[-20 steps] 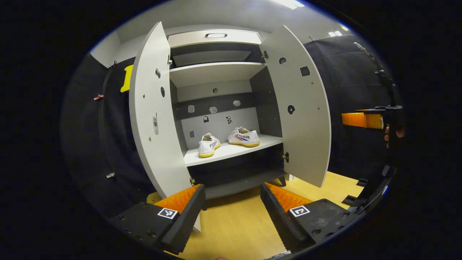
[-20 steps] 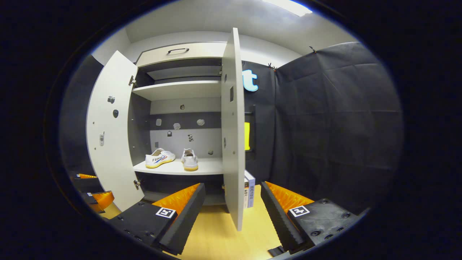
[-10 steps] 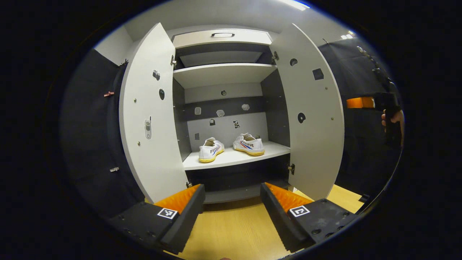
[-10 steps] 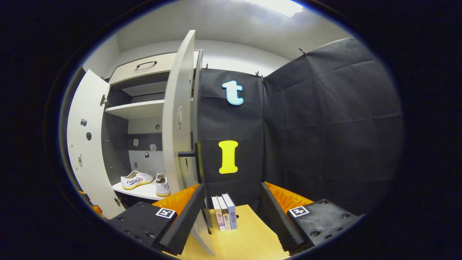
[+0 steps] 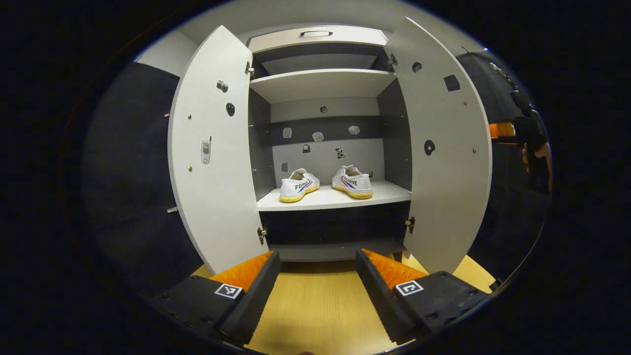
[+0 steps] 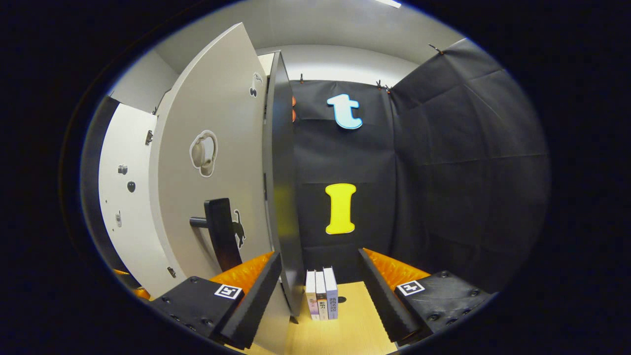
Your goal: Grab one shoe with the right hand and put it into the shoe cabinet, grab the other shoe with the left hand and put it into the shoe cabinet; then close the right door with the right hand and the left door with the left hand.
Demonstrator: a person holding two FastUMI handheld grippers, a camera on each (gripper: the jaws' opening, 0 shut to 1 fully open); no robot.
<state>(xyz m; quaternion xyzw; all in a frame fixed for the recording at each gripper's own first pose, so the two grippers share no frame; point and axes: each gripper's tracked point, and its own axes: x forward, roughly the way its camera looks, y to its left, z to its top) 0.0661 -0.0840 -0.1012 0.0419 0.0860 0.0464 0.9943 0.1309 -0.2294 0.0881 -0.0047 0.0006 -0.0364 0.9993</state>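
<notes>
Two white shoes with yellow soles, one on the left (image 5: 298, 185) and one on the right (image 5: 353, 182), stand side by side on the lower shelf (image 5: 335, 200) of the grey shoe cabinet. Both doors stand wide: the left door (image 5: 212, 153) and the right door (image 5: 446, 158). My left gripper (image 5: 318, 276) is open, low before the cabinet. My right gripper (image 6: 319, 278) is open behind the right door's outer face (image 6: 217, 167), close to its black handle (image 6: 220, 231). In the left gripper view the right gripper (image 5: 512, 135) and a hand (image 5: 535, 155) show past the right door's edge.
Three books (image 6: 321, 301) stand upright on the wooden floor (image 6: 345, 330) beside the cabinet's dark side panel (image 6: 283, 187). Black cloth walls (image 6: 453, 172) close in the right side. An empty upper shelf (image 5: 320, 81) and a top drawer with handle (image 5: 315, 34) sit above the shoes.
My right gripper has swung right around the right door's edge, from its inner side to its outer face and handle. The left gripper's view has shifted to face the cabinet squarely.
</notes>
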